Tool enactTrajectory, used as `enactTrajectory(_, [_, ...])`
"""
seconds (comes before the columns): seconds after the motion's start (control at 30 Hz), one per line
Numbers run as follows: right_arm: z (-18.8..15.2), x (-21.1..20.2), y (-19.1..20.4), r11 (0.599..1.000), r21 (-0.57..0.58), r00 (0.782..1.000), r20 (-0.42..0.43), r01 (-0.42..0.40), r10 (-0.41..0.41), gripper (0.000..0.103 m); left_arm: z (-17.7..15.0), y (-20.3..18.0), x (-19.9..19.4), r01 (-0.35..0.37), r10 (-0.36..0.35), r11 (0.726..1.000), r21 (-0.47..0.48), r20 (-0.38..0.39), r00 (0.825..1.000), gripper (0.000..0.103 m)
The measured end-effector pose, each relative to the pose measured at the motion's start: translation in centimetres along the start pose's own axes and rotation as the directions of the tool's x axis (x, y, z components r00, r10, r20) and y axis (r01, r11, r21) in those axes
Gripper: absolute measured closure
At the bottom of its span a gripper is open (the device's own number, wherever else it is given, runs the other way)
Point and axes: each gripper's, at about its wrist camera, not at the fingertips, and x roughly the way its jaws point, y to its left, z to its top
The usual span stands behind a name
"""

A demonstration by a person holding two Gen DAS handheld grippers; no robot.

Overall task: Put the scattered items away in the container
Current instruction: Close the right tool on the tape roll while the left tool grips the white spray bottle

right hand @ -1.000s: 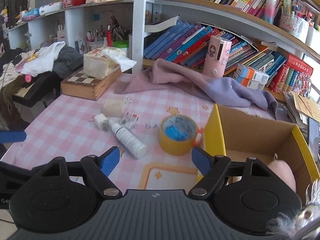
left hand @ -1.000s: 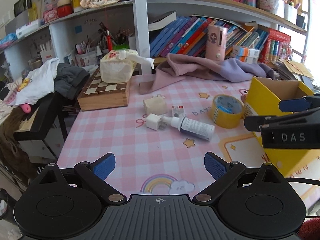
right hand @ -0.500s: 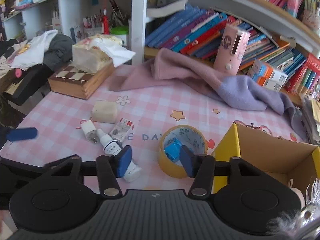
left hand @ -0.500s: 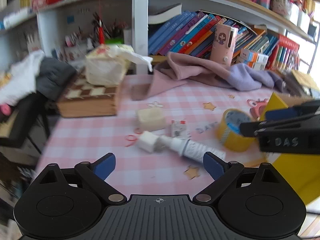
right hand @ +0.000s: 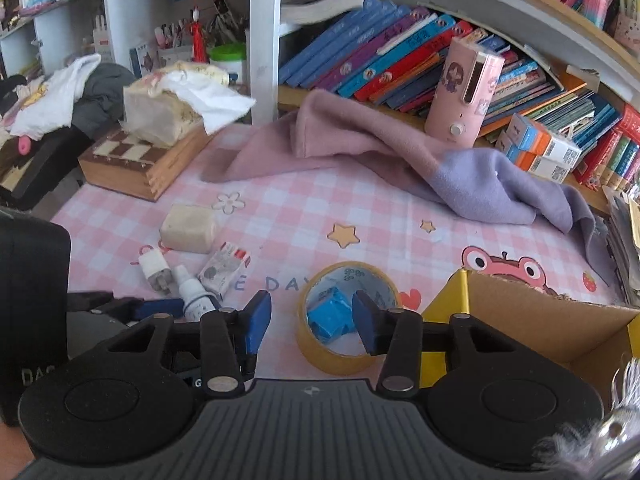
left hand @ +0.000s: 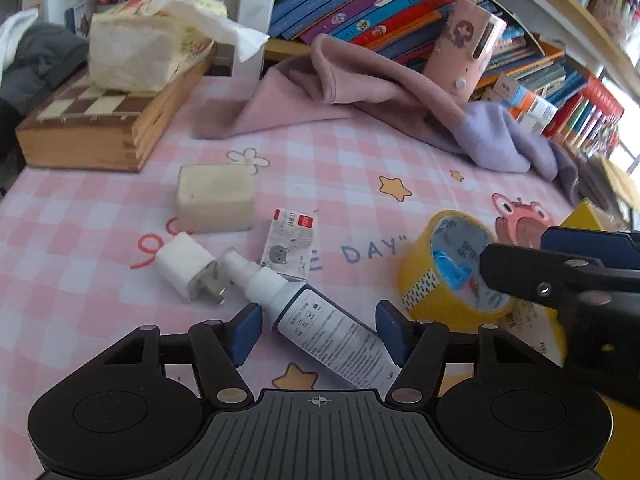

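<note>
Both grippers have dropped toward the counter: left gripper (left hand: 318,330) jaws open astride the bottle (left hand: 320,328), right gripper (right hand: 312,322) open over the tape (right hand: 340,356), grasps imminent.

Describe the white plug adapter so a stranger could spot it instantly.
On the pink checked tablecloth, find the cream foam block. Just in front of it lies the small white cube-shaped plug adapter, metal prongs pointing toward the white spray bottle; nothing else nearby has prongs.

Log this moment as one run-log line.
left tool: open, straddling spray bottle | right tool: open, at tape roll | box: waiting
</note>
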Motion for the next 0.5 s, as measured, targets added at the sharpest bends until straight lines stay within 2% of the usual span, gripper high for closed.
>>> enactTrajectory(0.13, [-0.3,1.9,0.0,1.0,0.009,0.998,-0.063,-0.027,0.028,0.06,-0.4,0.5,-1.0,-0.014,0.014,0.996,0.083,0.004,1.0,0.048])
enactTrajectory(0.2, [-0.3,2.8,0.1,0.999,0.008,0.995,-0.093,-0.039,0.04,0.064,-0.8,1.4,-1.6,-0.005,0.005,0.998,0.07,-0.005,1.0,0.051])
enactTrajectory(0.27, [-0.4,3.7,0.0,0.998,0.012,0.991,-0.125,-0.054,0.055,0.068,-0.8,1.8,-1.9,0.003,-0.002,0.998,0.063,-0.013,1.0,0.06])
enactTrajectory(0.4, [-0.3,5.4,0.0,0.998,-0.004,0.985,-0.164,-0.056,0.054,0.073,-0.8,1.3,-1.8,-0.022,0.023,0.992,0.126,-0.006,1.0,0.062])
enactTrajectory(0.5, [-0.2,6.4,0.0,0.999,-0.01,0.981,-0.188,-0.052,0.049,0.074,-0.6,1.3,-1.2,-0.023,0.025,0.992,0.127,-0.019,1.0,0.063])
